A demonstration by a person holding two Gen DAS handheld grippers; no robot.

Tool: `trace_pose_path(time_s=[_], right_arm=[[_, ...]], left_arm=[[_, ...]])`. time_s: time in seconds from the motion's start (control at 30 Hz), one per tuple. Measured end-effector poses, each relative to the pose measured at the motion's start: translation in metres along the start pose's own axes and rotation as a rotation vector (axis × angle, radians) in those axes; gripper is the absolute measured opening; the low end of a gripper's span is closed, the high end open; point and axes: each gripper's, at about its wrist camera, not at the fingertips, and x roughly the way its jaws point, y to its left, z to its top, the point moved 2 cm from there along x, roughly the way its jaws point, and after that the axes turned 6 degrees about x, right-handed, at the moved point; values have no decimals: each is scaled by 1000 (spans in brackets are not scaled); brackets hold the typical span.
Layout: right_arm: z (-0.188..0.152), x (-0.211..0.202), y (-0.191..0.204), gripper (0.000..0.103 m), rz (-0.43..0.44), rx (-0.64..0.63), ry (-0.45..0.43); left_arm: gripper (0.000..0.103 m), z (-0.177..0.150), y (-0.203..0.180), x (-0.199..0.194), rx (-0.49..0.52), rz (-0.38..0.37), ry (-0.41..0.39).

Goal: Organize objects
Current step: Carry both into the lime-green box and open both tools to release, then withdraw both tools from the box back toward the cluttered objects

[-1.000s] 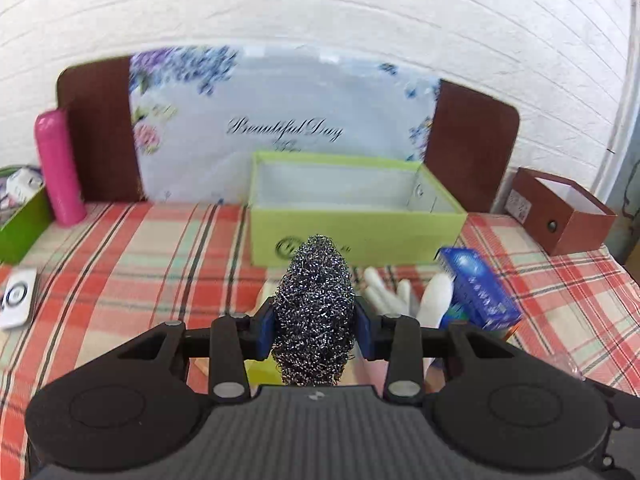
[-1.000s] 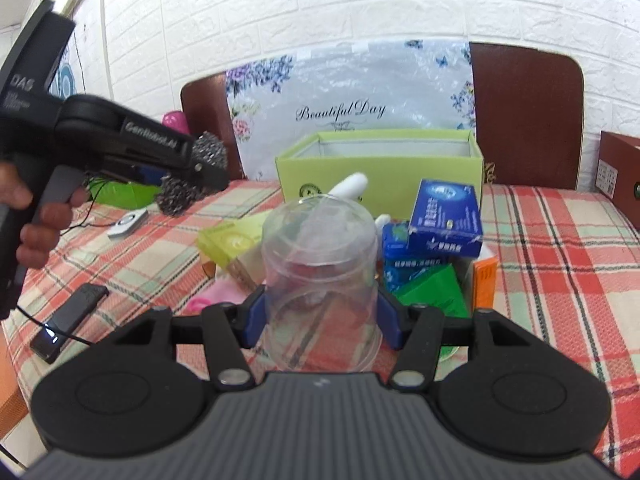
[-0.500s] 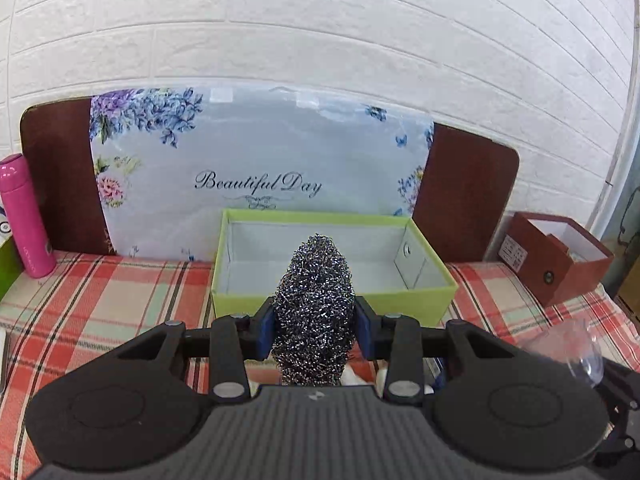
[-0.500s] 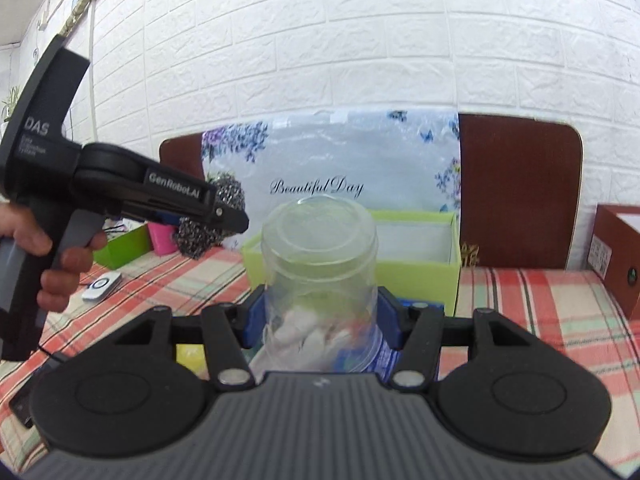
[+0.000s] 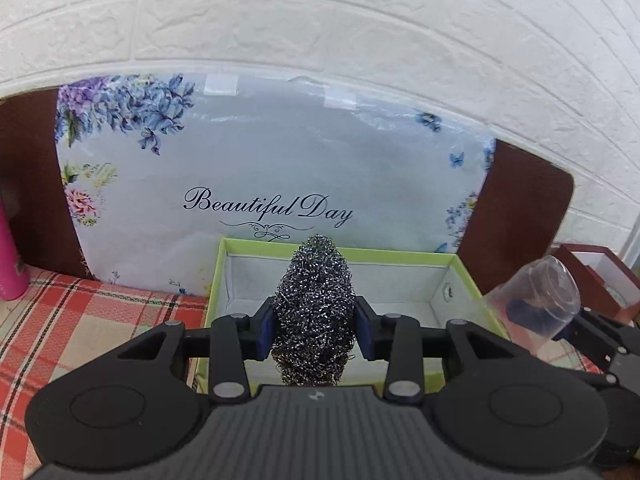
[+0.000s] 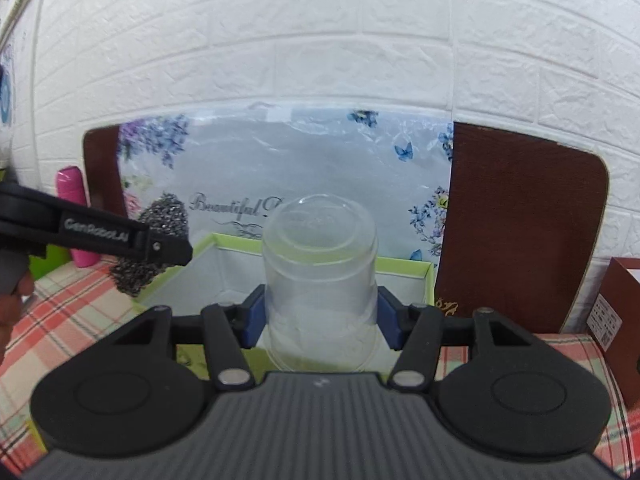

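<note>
My left gripper (image 5: 314, 328) is shut on a steel wool scrubber (image 5: 314, 312), held in the air over the near edge of the open lime-green box (image 5: 464, 280). The box's white inside shows nothing in it. My right gripper (image 6: 320, 316) is shut on a clear plastic cup (image 6: 320, 264), turned bottom forward, just over the same box (image 6: 404, 266). In the right wrist view the left gripper (image 6: 160, 244) comes in from the left with the scrubber (image 6: 160, 220) above the box's left wall. In the left wrist view the cup (image 5: 536, 296) shows at the right.
A floral "Beautiful Day" board (image 5: 260, 184) leans on a brown panel (image 6: 516, 220) against the white brick wall behind the box. A pink bottle (image 6: 72, 208) stands at the left, a brown box (image 5: 596, 276) at the right. A red plaid cloth (image 5: 80, 320) covers the table.
Both grippers have moved forward toward the green box, each still holding its object. The pile of packets and gloves on the table has dropped out of view below.
</note>
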Motion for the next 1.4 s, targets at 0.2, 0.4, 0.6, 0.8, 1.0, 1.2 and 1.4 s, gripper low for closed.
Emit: trace_pose_path(time_s=[0.2,0.4,0.6,0.8,1.0,1.2,1.4], right_arm=[[0,67,-20,55,-68,-17,111],[4,95,-39,80,-85,89,183],[4,81,-38,103,-105,60,157],[21,19,-43,103,-140,94,-9],[8,-56,-43,103,-126,150,-108],[-37,-109,-25,103,-74,147,-107],[-89,-138,-10,103,-39,156,-41]], left_arm=[[42,-1,11,43,-3,14,63],[85,-4,18,61,1,20,60],[86,-5,27,44,-62,14,46],[86,-12,15,-2,-16,43,19],[86,-33,-3,-60,-1,42,-21],[86,-72,-22,-104,16,52,-32],[86,-125,-33,-124,-12,43,41]])
